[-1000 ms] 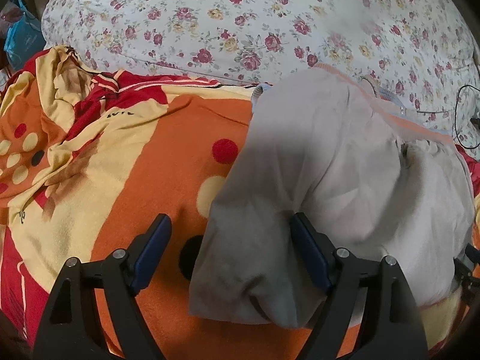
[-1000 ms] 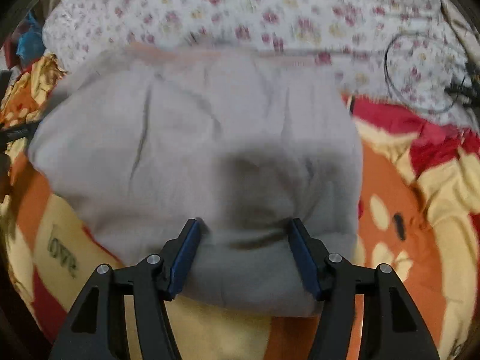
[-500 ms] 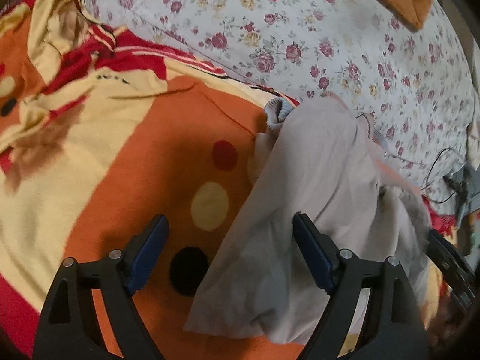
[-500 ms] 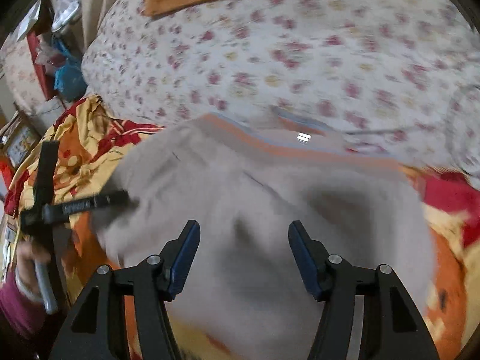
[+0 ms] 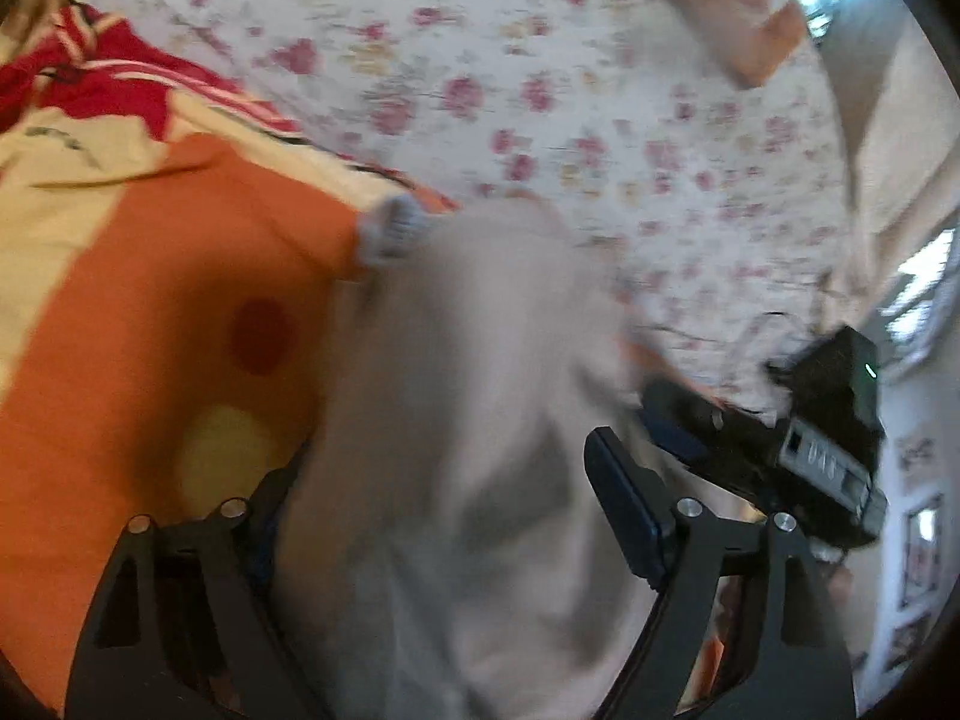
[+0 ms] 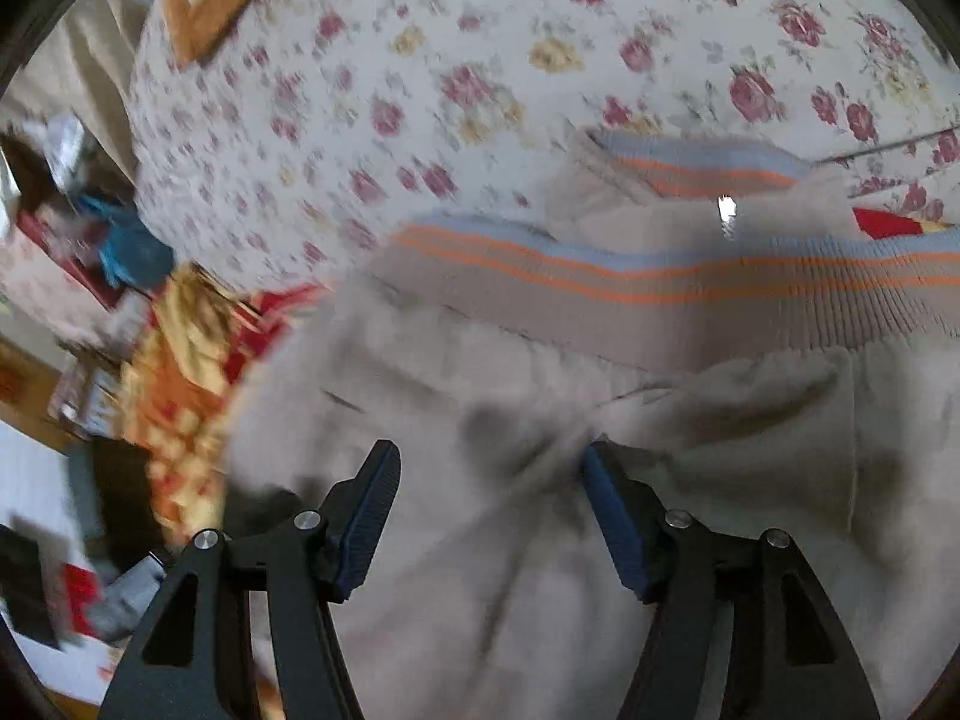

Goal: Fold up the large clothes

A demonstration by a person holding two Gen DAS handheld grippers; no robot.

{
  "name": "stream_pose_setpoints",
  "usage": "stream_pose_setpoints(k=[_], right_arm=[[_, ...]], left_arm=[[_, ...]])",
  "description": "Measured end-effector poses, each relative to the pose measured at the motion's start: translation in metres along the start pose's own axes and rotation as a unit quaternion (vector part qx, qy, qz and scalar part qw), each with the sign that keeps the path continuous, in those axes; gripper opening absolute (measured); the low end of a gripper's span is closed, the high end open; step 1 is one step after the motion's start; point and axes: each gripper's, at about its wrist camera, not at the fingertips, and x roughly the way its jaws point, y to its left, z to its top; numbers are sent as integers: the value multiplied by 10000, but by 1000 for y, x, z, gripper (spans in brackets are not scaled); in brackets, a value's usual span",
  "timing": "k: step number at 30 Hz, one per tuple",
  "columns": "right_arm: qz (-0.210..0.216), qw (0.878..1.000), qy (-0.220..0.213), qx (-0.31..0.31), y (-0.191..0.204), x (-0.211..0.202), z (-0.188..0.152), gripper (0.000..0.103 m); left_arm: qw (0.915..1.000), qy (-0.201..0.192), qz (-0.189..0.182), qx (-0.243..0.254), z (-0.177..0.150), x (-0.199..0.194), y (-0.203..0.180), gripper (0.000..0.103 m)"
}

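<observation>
A grey-beige garment lies bunched on an orange, yellow and red blanket. Its ribbed cuff points to the left. My left gripper stands wide over the cloth, which fills the gap and covers the left finger. The right gripper's black body shows at that view's right side. In the right wrist view the garment spreads under my right gripper. Its jaws are opening, with a fold of cloth between them. A ribbed band with blue and orange stripes lies just beyond. Both views are blurred.
A white quilt with red flowers covers the bed behind the blanket. An orange-edged cushion rests on it. Past the bed's left edge are a blue bag and other clutter. Framed pictures hang at the far right.
Both views have swung sideways. The right gripper has travelled across the garment up to its striped band, and its jaws stand wider. The cloth now fills the left gripper's gap.
</observation>
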Motion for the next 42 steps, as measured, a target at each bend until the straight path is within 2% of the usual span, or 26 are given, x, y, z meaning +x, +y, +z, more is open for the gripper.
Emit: stream_pose_setpoints(k=[3,5,7,8,10,12,13,16,18,19,23,26,30,33,40,41,42], right_arm=[[312,9995,6,43,15,-2,12,86],[318,9994,165,-35,25,5,20,87],[141,9993,330,-91,34,14,25,87],[95,9994,318,-57,33,13,25,87],[134,9994,310,51,31,13,21,87],[143,9992,369,52,32,14,18,87],[116,9992,385,-17,35,14,16,87],[-24,9988,452,-212,47,14,20,87],[47,9987,461,-229,52,14,25,88],[147,9985,498,-163,54,16,30,88],[388,9969,660,191,49,23,42,89],[476,9950,880,21,59,29,48,90],[306,9911,1151,-596,88,39,55,90],[105,9813,1527,-1164,114,55,57,91],[-699,9452,2509,-1971,137,103,41,92],[-926,9359,2657,-2121,138,109,36,92],[-1060,9335,2654,-2165,137,110,34,87]], left_arm=[[9991,-45,-84,412,-8,2,-16,84],[9986,-47,-86,523,-10,2,-21,84],[9994,-102,-11,334,-5,-2,-15,84],[9998,-103,173,64,1,-5,-9,84],[9986,-174,463,-172,6,-13,1,84],[9947,-281,967,-206,10,-15,6,85],[9950,-215,954,-218,8,-11,8,85],[9980,89,476,-410,0,3,13,85],[9996,-37,-80,-265,-8,6,7,84],[9987,-65,-496,-112,-10,6,1,84],[9931,-254,-1029,494,-12,-2,-22,84],[9900,-255,-1314,438,-13,-4,-23,84],[9904,-229,-1279,472,-13,-5,-19,84],[9898,-199,-1264,628,-18,-6,-24,84],[9898,-128,-1145,835,-20,0,-35,84],[9897,-121,-1103,905,-21,1,-37,84],[9896,-109,-1072,949,-21,1,-39,84]])
